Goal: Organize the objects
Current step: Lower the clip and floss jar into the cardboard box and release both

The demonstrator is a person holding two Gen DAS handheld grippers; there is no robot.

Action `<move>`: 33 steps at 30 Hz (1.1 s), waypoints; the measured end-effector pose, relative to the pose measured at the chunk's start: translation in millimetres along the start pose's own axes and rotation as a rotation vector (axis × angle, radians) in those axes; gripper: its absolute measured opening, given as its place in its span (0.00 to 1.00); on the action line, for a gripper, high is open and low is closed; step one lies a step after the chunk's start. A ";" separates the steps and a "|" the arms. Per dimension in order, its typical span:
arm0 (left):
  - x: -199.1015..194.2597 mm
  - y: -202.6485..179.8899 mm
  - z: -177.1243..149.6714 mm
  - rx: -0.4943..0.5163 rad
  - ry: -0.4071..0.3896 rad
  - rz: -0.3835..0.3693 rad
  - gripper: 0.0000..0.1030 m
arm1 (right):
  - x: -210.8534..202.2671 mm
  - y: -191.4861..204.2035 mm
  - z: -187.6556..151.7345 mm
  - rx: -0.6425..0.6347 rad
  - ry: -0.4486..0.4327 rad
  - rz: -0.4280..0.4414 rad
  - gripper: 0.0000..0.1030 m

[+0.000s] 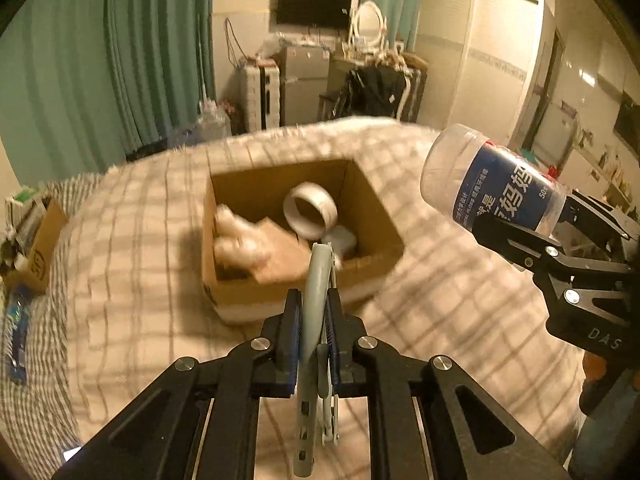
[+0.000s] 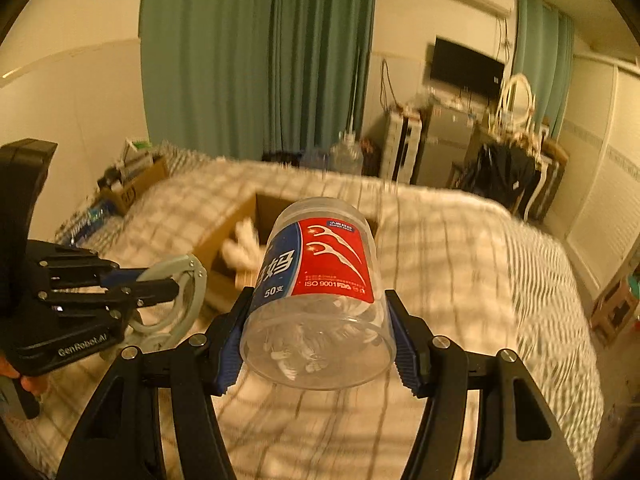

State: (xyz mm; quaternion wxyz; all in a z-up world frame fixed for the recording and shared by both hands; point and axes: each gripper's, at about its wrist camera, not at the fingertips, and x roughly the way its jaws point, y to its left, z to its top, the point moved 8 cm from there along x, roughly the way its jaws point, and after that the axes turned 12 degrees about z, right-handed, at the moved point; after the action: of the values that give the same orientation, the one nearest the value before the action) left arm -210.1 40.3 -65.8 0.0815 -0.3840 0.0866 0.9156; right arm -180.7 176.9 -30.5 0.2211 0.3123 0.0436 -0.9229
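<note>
An open cardboard box (image 1: 372,200) sits on the checked bedspread (image 1: 132,248); it also shows in the right wrist view (image 2: 240,220). Inside lie a white tape roll (image 1: 310,210), pale soft items (image 1: 236,236) and brown cardboard pieces. My left gripper (image 1: 313,316) is shut on a grey-white looped clip or hook (image 1: 316,280), held just in front of the box; it shows in the right wrist view (image 2: 184,280). My right gripper (image 2: 318,320) is shut on a clear floss-pick jar (image 2: 320,276) with a blue and red label, held above the bed to the right of the box (image 1: 496,184).
A smaller cardboard box with clutter (image 1: 36,240) and a blue packet (image 1: 16,332) lie at the bed's left edge. Green curtains, a fridge (image 1: 304,84), a wall TV, a chair with dark clothes (image 1: 376,88) and a wardrobe stand beyond the bed.
</note>
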 end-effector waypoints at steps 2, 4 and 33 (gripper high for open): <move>-5.3 1.4 14.5 -0.014 -0.025 -0.001 0.11 | -2.3 -0.6 16.8 -0.009 -0.023 0.002 0.59; -9.0 2.6 30.9 -0.022 -0.053 0.006 0.11 | -4.4 -1.6 33.1 -0.025 -0.048 -0.009 0.59; 136.0 35.0 61.2 -0.177 0.069 0.156 0.11 | 166.9 -58.8 35.6 0.206 0.198 0.110 0.59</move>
State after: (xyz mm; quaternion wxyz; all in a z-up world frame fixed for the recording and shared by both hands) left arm -354.0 31.1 -117.8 -0.0275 -0.4131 0.0376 0.9095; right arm -344.2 158.4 -104.8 0.2328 0.4247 -0.0470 -0.8736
